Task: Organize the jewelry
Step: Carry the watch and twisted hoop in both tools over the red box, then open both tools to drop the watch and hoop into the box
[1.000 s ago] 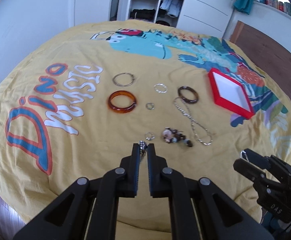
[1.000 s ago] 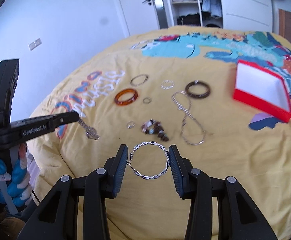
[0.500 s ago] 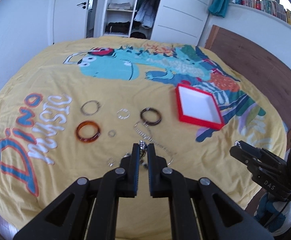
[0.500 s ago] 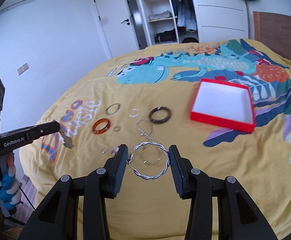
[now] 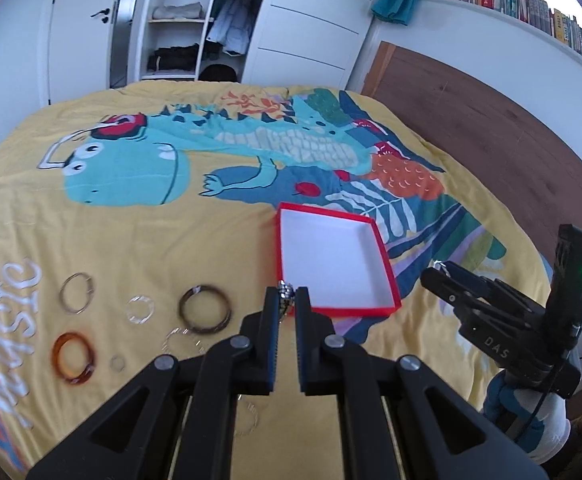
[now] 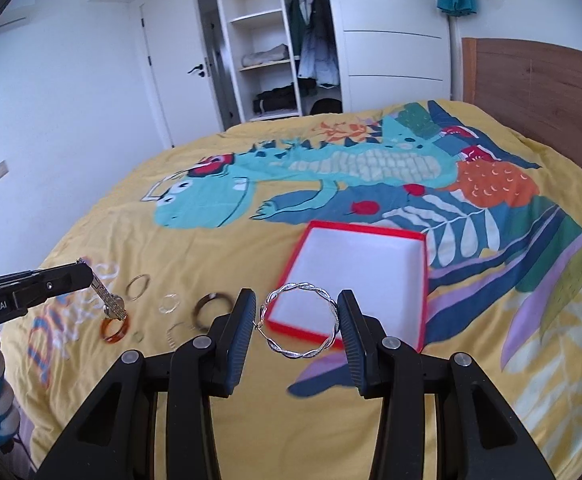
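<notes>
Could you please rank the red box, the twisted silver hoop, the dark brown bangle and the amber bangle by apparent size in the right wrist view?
1. red box
2. twisted silver hoop, held in the right tongs close to the camera, so it looks inflated
3. dark brown bangle and amber bangle: too alike to separate, the brown one partly hidden

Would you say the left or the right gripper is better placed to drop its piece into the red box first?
Right, probably: the right gripper holds the twisted hoop at the red box rim.

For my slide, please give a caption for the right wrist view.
Right hand-held gripper holds a twisted silver hoop near the empty red box.
</notes>
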`<action>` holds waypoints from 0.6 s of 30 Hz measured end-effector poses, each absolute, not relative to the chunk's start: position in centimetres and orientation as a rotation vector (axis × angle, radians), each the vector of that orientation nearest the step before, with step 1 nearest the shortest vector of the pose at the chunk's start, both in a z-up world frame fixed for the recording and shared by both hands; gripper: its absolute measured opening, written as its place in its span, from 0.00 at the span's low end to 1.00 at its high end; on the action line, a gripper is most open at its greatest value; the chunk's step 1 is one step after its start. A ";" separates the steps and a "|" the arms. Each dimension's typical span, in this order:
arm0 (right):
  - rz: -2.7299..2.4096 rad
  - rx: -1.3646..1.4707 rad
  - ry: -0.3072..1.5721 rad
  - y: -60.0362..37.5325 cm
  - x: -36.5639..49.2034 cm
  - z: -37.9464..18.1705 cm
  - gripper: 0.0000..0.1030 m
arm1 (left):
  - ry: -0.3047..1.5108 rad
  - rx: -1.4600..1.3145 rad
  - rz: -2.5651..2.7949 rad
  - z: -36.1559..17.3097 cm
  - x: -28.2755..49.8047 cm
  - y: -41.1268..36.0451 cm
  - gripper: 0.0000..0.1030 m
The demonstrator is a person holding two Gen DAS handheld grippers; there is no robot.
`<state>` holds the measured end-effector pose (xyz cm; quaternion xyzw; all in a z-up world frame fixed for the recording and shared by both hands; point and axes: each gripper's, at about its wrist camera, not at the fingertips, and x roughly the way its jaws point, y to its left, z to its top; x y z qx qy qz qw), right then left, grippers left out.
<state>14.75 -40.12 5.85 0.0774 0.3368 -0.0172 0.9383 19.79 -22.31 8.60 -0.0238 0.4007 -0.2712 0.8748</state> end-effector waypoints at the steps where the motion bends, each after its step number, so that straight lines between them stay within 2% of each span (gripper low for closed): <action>1: -0.041 0.162 0.692 -40.8 15.8 5.3 0.41 | 0.845 -0.047 -0.571 8.1 20.8 -23.1 0.06; 10: -0.099 0.199 0.780 -46.9 23.5 -1.8 0.41 | 0.959 -0.021 -0.631 0.2 28.8 -31.6 0.06; 18: -0.089 0.195 0.885 -48.6 25.8 -8.2 0.41 | 1.080 0.012 -0.648 -8.0 30.9 -35.7 0.06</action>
